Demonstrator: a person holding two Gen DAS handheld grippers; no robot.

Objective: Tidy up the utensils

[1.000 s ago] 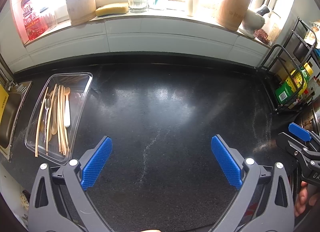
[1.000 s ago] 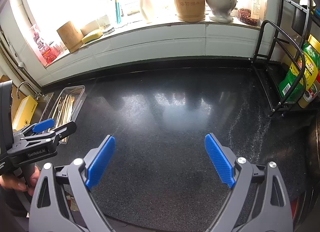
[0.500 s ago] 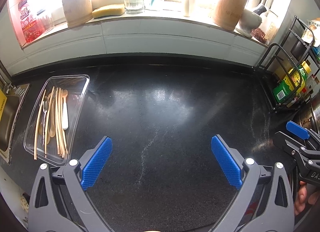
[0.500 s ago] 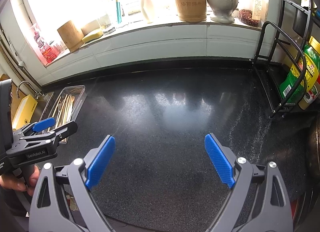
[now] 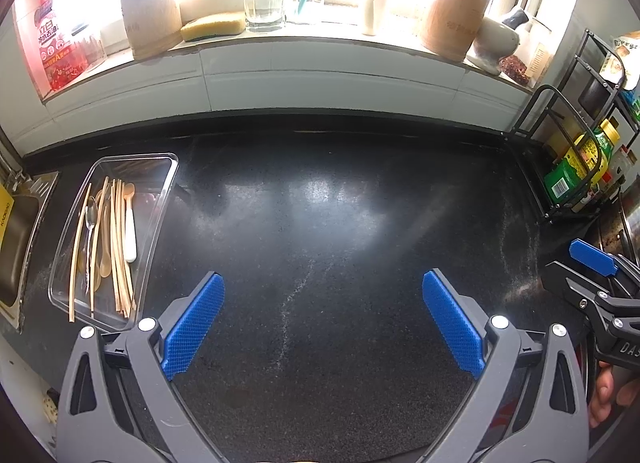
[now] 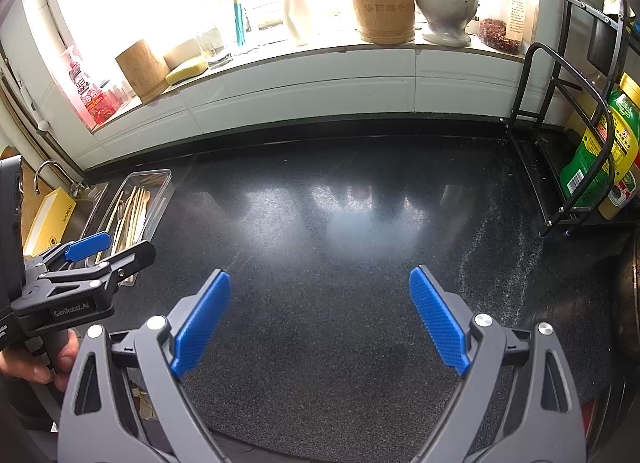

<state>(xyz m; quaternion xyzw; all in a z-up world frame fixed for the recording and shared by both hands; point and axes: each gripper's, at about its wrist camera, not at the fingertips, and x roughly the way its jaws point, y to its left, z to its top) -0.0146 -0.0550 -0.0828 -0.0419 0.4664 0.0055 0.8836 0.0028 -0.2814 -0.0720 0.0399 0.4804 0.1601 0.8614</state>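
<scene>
Left wrist view: the left tool (image 5: 323, 317) hangs over the bare dark surface (image 5: 340, 223), its blue pads wide apart and gripping nothing. The tray (image 5: 160, 199), a clear box, lies to its left by the sink (image 5: 16, 231), and it holds the utensils (image 5: 108, 243): wooden chopsticks, spoons and a white-handled piece, all lengthwise. The right tool (image 5: 592, 259) shows at the far right of the surface, well apart from the tray. Against a second ago, the tray sits a little lower and nearer in view, so this tool has tipped or drawn slightly toward it.

Right wrist view: the right tool (image 6: 320, 315) also stands with pads spread and empty. The left tool (image 6: 108, 251) shows left of it, just before the tray (image 6: 160, 183). This view is almost unchanged from earlier.

No utensil lies loose on the surface, so I judge the sorting either finished or not begun; a next move would mean swinging left to the tray and pinching one thin handle.
</scene>
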